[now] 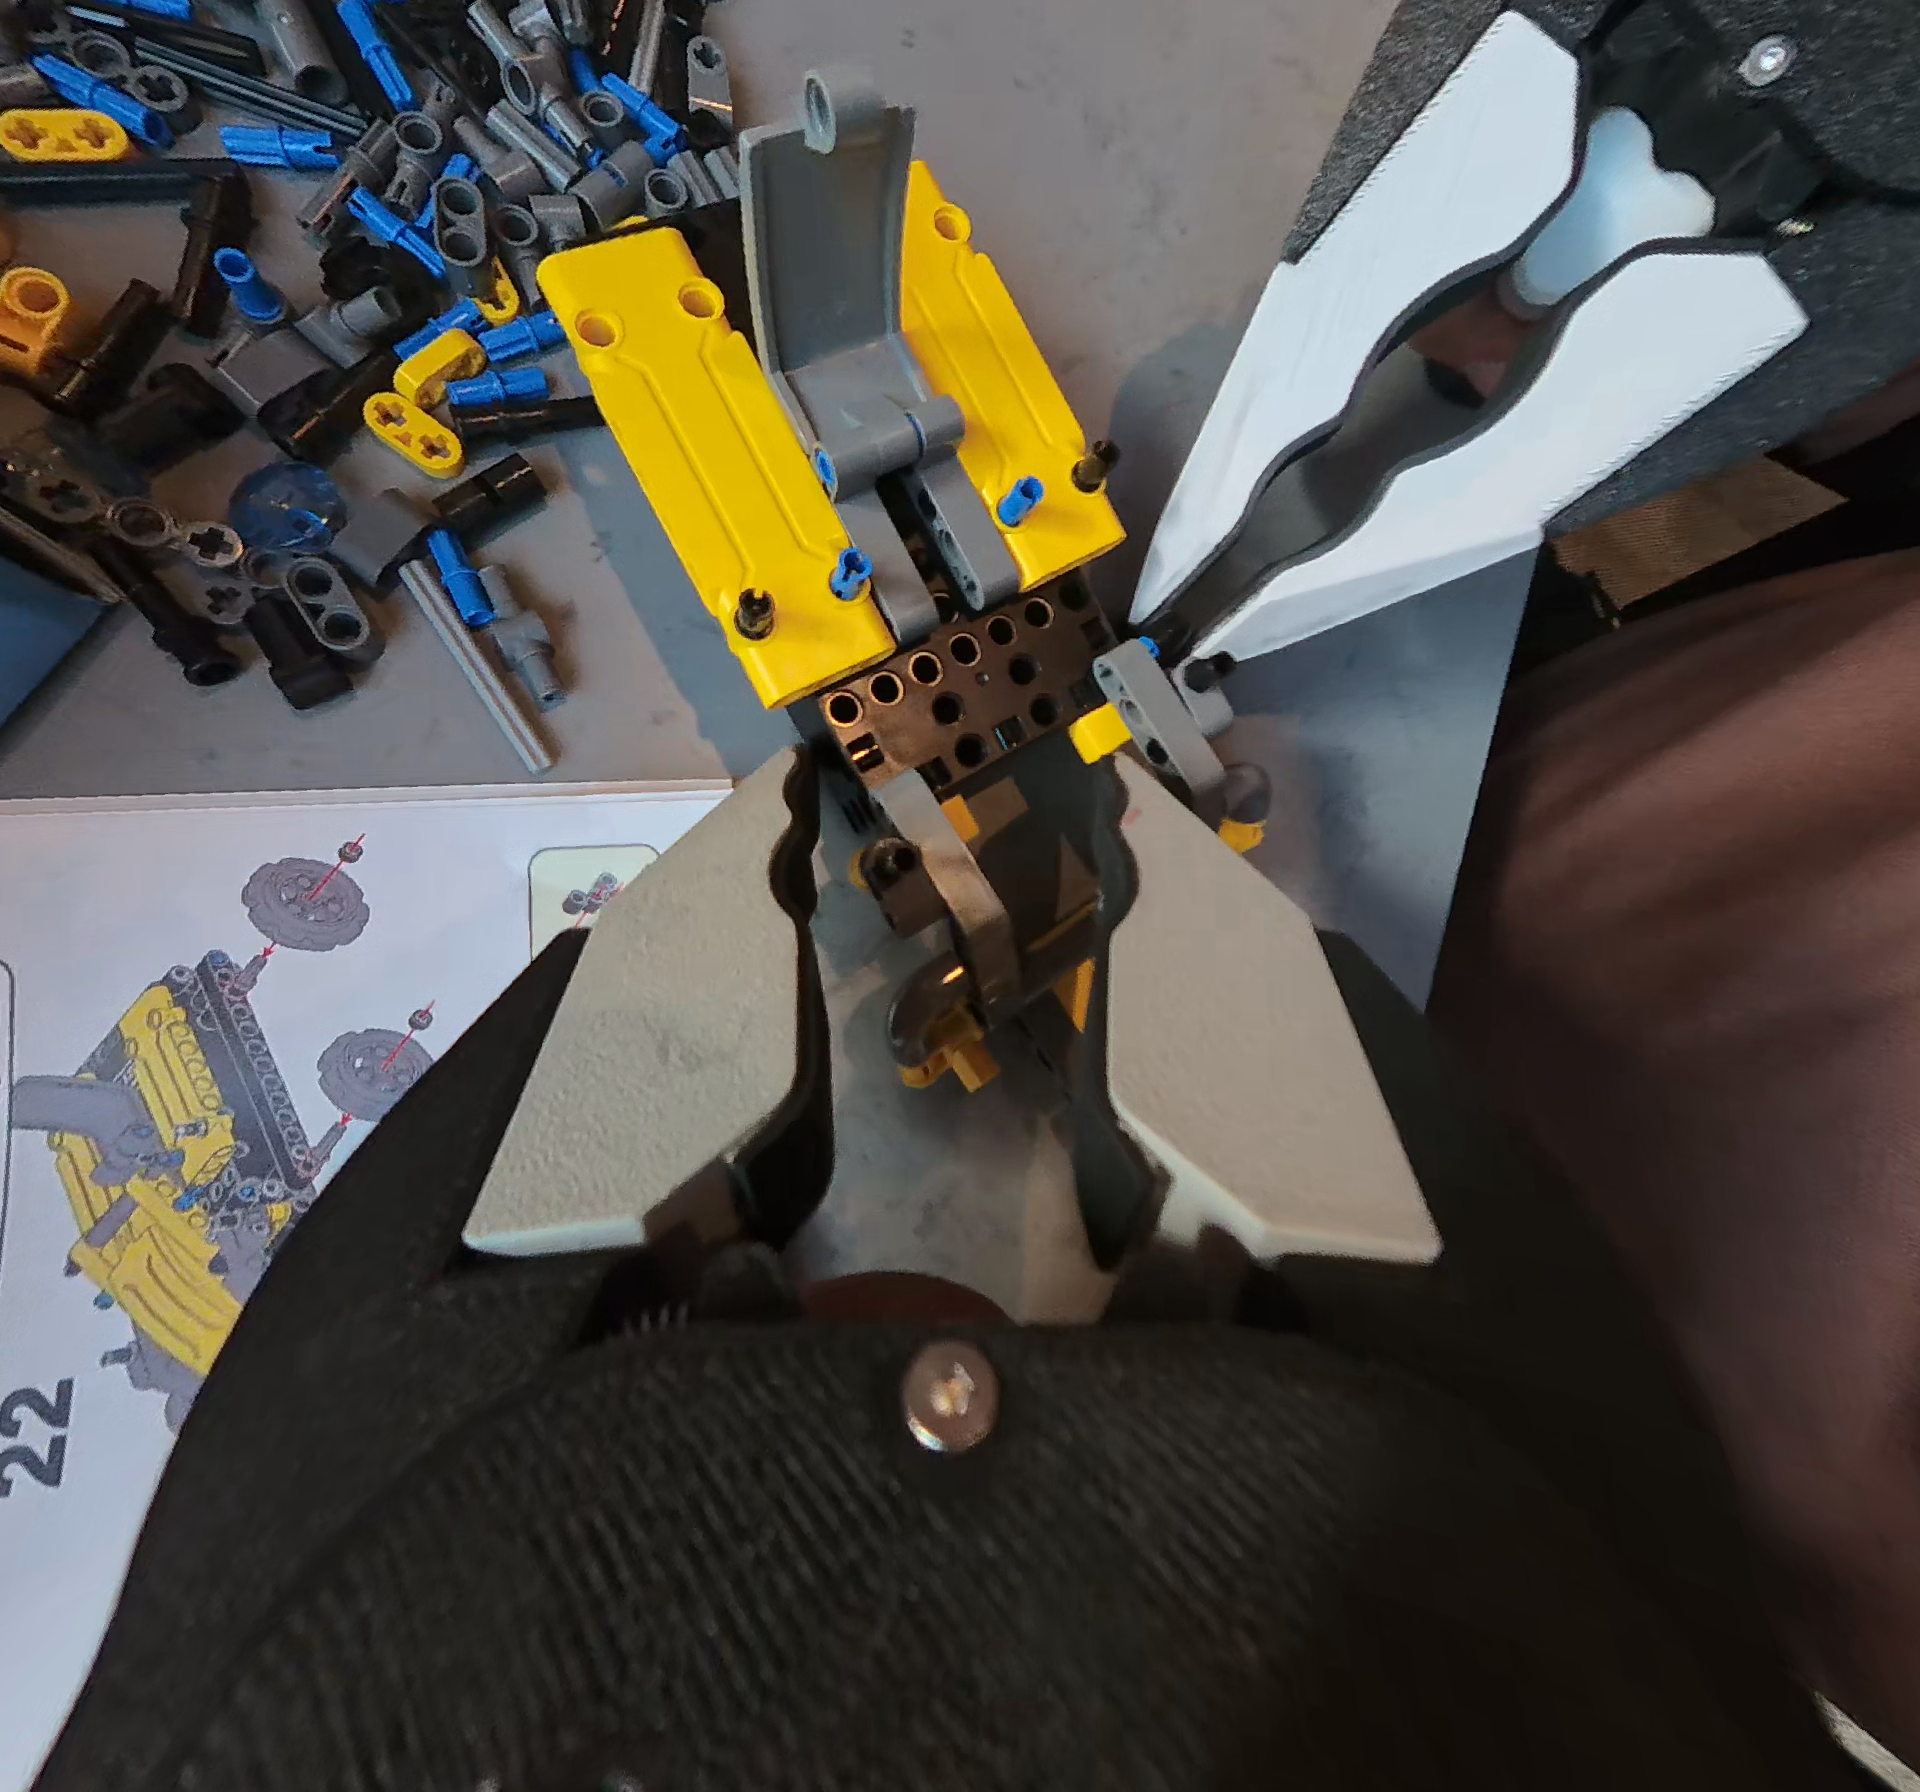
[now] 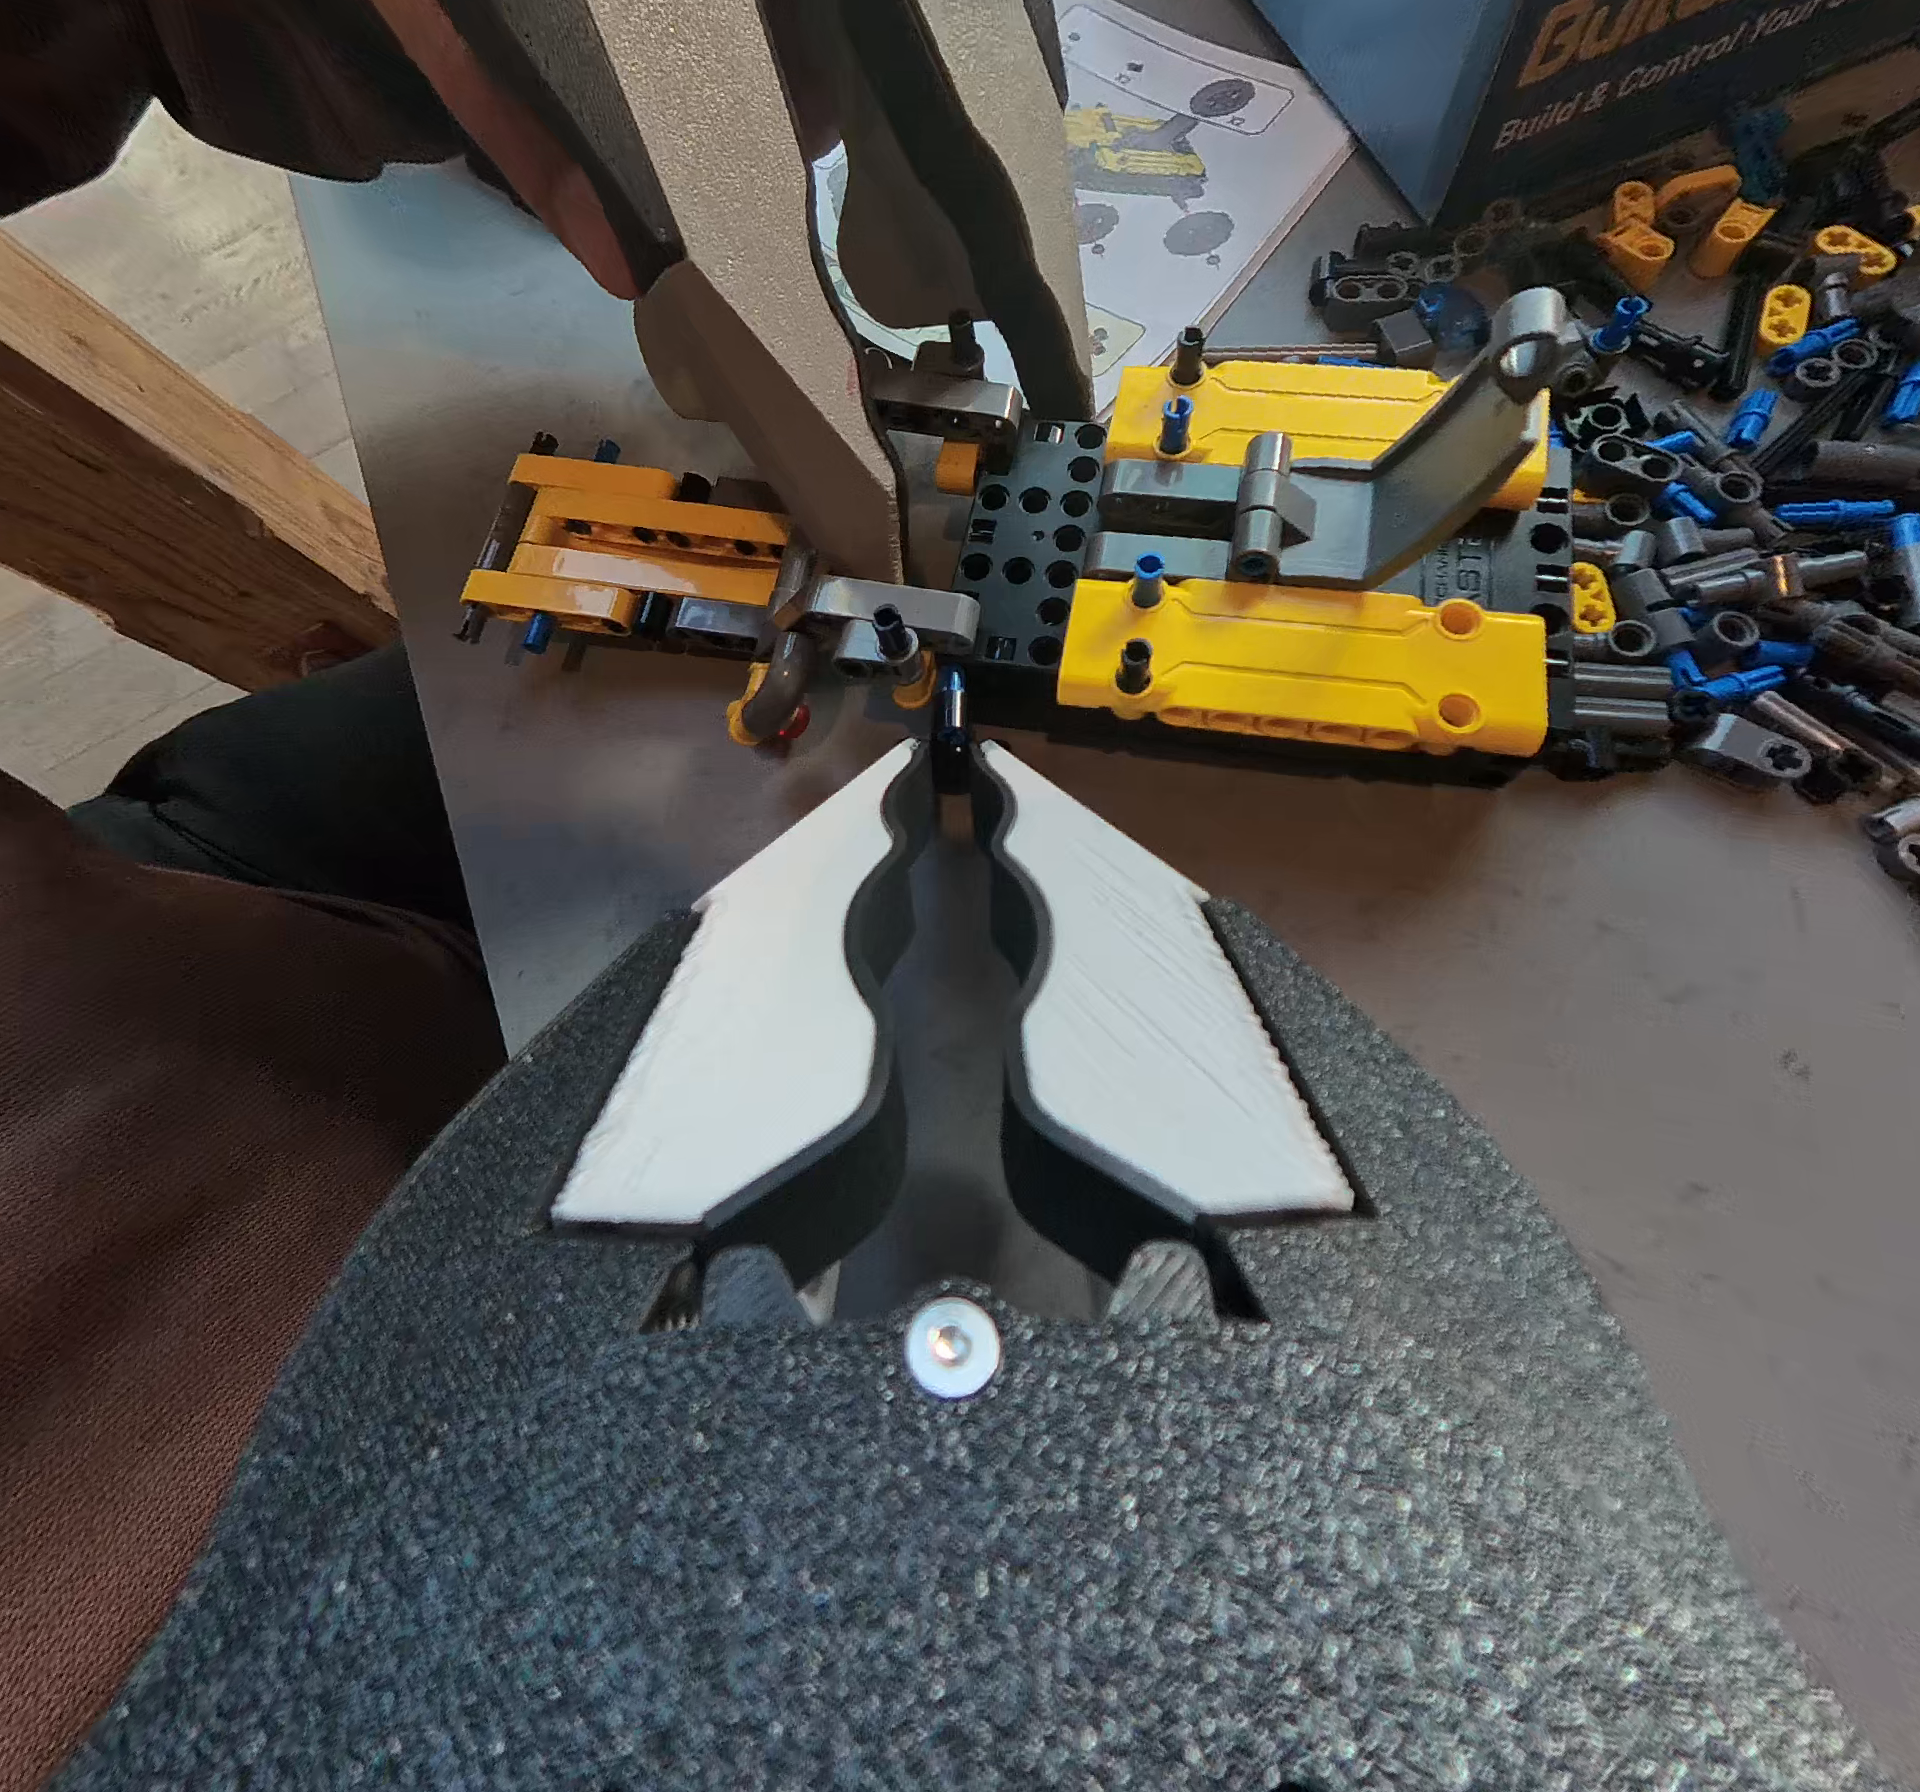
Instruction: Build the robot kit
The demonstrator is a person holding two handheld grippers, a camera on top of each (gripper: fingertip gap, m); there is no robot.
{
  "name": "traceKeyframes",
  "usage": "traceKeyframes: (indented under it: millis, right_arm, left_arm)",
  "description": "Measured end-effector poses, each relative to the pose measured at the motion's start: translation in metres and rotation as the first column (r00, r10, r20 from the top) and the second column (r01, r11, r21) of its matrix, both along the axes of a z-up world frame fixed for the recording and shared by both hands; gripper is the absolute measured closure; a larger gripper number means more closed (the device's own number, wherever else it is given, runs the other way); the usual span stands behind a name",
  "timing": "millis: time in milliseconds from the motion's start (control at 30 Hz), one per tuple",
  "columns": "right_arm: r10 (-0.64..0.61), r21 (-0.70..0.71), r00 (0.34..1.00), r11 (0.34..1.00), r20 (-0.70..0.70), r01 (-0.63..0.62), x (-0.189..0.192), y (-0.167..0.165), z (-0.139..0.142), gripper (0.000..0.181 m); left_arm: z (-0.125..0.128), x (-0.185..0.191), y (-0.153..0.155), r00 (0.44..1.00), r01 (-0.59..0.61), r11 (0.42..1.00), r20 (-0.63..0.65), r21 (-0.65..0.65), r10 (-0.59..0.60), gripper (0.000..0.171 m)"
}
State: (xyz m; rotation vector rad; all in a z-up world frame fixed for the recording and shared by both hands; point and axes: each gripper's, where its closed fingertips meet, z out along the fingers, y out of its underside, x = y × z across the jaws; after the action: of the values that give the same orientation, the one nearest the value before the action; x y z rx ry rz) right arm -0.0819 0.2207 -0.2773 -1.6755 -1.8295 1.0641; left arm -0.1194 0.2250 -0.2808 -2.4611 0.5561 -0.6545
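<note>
Grey table (image 2: 1455,1067) w/ a blue box (image 2: 1558,28) at the far side, an instruction booklet (image 1: 260,1015) and a big loose-parts pile (image 1: 312,236) of blue, grey, black & yellow pieces. In the middle lies the yellow-black model vehicle (image 2: 1247,589), flat on the table. Left gripper (image 1: 961,807), grey fingers, straddles the model's narrow mid section, clamped on it. Right gripper (image 2: 948,755), white fingers, nearly together, pinches a small black pin (image 2: 948,719) w/ blue tip, just beside the model's near edge.
</note>
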Motion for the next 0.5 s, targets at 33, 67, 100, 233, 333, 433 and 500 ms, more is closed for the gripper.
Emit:
traceKeyframes:
  millis: [33, 67, 100, 233, 333, 433, 500]
  right_arm:
    - [-0.001, -0.001, 1.000, 1.000, 0.000, 0.001, 0.0000, 0.0006, 0.0000, 0.177]
    - [-0.001, -0.002, 1.000, 1.000, 0.001, 0.001, 0.0003, 0.0010, -0.0001, 0.178]
    - [-0.001, -0.003, 1.000, 1.000, 0.000, 0.001, 0.0004, 0.0013, 0.0001, 0.178]
    - [0.004, 0.006, 1.000, 1.000, -0.002, -0.004, 0.0019, 0.0014, 0.0000, 0.178]
    - [0.012, 0.002, 1.000, 1.000, -0.006, -0.012, 0.0043, 0.0011, 0.0007, 0.178]
    - [0.012, -0.001, 1.000, 1.000, -0.009, -0.012, 0.0059, 0.0020, 0.0012, 0.178]
    - [0.012, -0.002, 1.000, 1.000, -0.012, -0.012, 0.0074, 0.0024, 0.0016, 0.178]
  left_arm:
    - [-0.0002, 0.0004, 0.0004, 1.000, 0.001, 1.000, 0.008, -0.003, -0.001, 0.121]
    - [-0.0004, 0.0006, 0.0008, 1.000, 0.005, 1.000, 0.016, -0.003, -0.005, 0.121]
    - [-0.0002, 0.0006, 0.0009, 1.000, 0.007, 1.000, 0.024, -0.008, -0.007, 0.121]
    - [0.0014, 0.0010, -0.0009, 0.999, 0.003, 0.999, 0.042, -0.044, -0.001, 0.124]
    - [0.0038, -0.0001, -0.0008, 0.996, -0.030, 0.998, 0.083, -0.061, 0.035, 0.134]
    - [0.0049, 0.0005, 0.0020, 0.986, -0.075, 0.994, 0.145, -0.081, 0.086, 0.136]
    - [0.0043, 0.0019, 0.0031, 0.981, -0.093, 0.992, 0.164, -0.086, 0.106, 0.135]
